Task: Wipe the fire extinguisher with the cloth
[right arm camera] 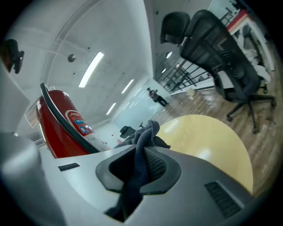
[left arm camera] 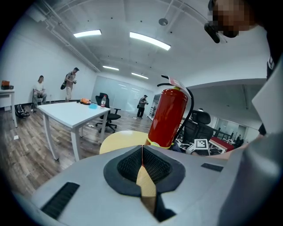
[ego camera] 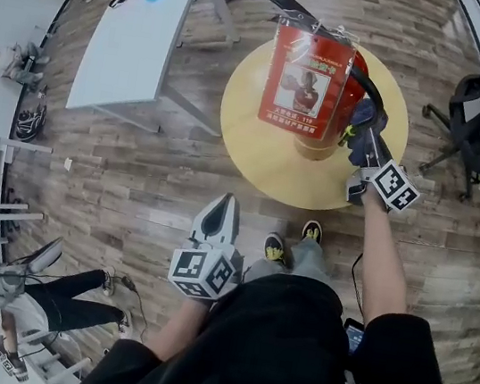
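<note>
The fingers of the right gripper [right arm camera: 140,155] are clamped on a dark grey-blue cloth [right arm camera: 148,130], which bunches up past their tips and hangs just beside the right flank of the red fire extinguisher [ego camera: 313,88], near its black hose [ego camera: 372,88]. The extinguisher stands upright on a round yellow surface [ego camera: 260,149]. The fingers of the left gripper [left arm camera: 142,155] are pressed together on nothing, well back from the surface, above the wooden floor [ego camera: 132,188].

Glossy metal extinguisher [left arm camera: 168,117], soft matt cloth [right arm camera: 143,137], smooth wooden table [ego camera: 265,150]
</note>
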`<act>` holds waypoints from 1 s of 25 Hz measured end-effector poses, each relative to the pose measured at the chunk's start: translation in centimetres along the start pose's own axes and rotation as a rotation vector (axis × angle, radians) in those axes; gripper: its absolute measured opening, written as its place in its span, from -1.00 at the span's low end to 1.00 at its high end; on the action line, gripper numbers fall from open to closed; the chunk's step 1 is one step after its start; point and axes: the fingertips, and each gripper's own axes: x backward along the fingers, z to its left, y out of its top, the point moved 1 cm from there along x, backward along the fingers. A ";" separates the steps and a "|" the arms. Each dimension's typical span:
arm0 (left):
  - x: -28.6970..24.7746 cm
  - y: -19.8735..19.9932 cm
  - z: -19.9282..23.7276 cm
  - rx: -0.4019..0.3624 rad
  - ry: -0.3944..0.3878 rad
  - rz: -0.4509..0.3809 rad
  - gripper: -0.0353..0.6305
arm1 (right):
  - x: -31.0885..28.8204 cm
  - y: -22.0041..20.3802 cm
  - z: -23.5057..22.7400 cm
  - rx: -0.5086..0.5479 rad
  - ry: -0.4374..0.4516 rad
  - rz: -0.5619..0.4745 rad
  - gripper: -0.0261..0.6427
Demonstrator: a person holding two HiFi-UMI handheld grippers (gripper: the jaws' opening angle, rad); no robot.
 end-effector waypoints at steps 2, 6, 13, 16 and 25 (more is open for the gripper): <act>0.7 -0.2 1.0 0.001 0.010 0.012 -0.82 | 1.0 -2.9 -2.4 -0.039 -0.102 0.035 -0.80; 2.0 -1.0 2.7 0.004 0.026 0.035 -0.82 | 0.9 -10.3 -2.5 0.067 -0.171 0.242 -0.80; 3.3 -1.4 4.9 0.013 0.023 0.028 -0.82 | 2.4 -15.9 1.5 -0.130 -0.217 0.201 -0.80; 3.8 -1.6 5.4 0.024 0.011 0.030 -0.82 | 1.7 -19.6 4.1 -0.166 -0.193 0.290 -0.80; 6.6 -2.7 7.6 0.053 0.007 -0.008 -0.82 | -2.3 -16.2 14.5 -0.964 0.090 0.030 -0.80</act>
